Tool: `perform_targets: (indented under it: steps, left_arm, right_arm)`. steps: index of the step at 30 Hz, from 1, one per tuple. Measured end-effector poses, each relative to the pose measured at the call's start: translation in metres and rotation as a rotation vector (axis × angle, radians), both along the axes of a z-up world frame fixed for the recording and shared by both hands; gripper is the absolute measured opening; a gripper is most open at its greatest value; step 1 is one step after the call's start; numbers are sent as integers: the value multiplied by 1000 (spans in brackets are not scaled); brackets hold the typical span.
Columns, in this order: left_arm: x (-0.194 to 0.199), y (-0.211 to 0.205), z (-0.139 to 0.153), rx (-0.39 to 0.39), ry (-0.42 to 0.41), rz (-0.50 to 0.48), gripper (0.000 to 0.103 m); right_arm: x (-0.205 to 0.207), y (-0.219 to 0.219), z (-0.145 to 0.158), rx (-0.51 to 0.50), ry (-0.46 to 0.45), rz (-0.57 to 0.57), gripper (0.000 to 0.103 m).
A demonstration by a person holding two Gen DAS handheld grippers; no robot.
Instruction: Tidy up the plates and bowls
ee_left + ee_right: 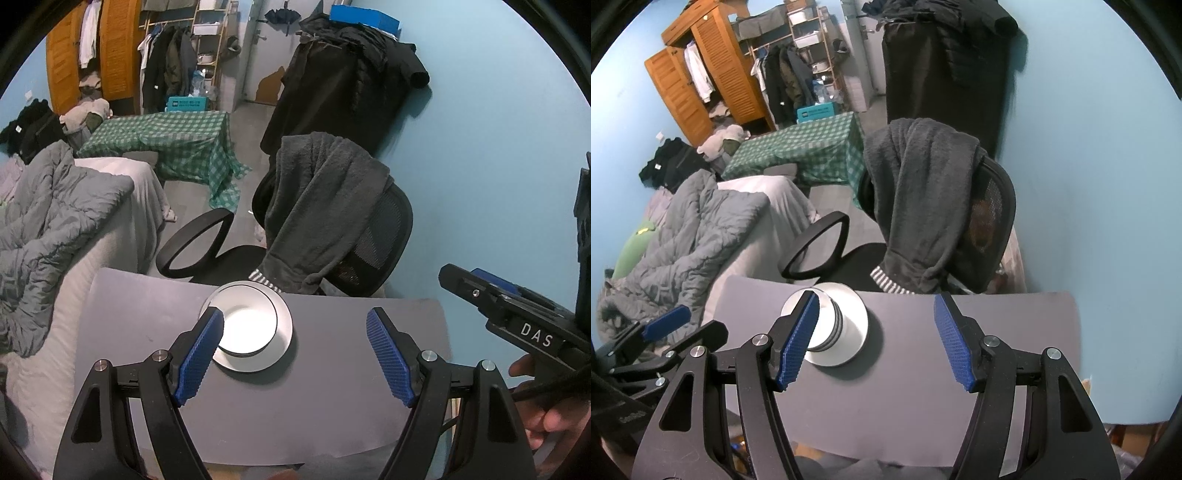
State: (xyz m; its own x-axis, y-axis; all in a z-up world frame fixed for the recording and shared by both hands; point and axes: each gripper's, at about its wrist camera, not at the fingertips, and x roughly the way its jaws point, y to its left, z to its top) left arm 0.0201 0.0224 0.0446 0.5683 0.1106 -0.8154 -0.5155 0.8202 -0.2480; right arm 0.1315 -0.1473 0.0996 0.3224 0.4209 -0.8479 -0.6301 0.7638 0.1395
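Here, stacked plates (pixel 246 325) just beyond both wide-open, empty tongs' left fingers (pixel 199 356).

White bowl (pixel 248 325), grey mat (pixel 332 387), green-checked tablecloth (pixel 173 144)

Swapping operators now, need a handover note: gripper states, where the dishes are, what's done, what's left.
Left hand-held gripper: open, empty, above the near part of the grey table.
Right hand-held gripper: open, empty, also above the table.
Dishes: one stack, a bowl sitting on a plate, at the table's far edge, in front of the office chair. The right wrist view suggests more than one bowl nested; count unclear.
Done: dishes look stacked.
Left: no other dishes visible; confirm the stack is centred, then finish.
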Motion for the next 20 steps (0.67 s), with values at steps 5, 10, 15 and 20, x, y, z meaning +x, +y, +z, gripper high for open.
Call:
perform_targets:
  steps: [5,10,15,20]
  left_arm:
    - [3,1,0,13,8,8,87]
    - [3,6,-1,8,8,10,88]
    - [3,10,-2,3,6,12,88]
    - [4,11,-2,8,10,12,88]
  right_arm:
    - [1,-2,0,0,0,-1,64]
    - [2,-2,0,0,1,0,64]
    - [2,-2,0,0,2,2,64]
    - [0,1,3,2,5,5,64]
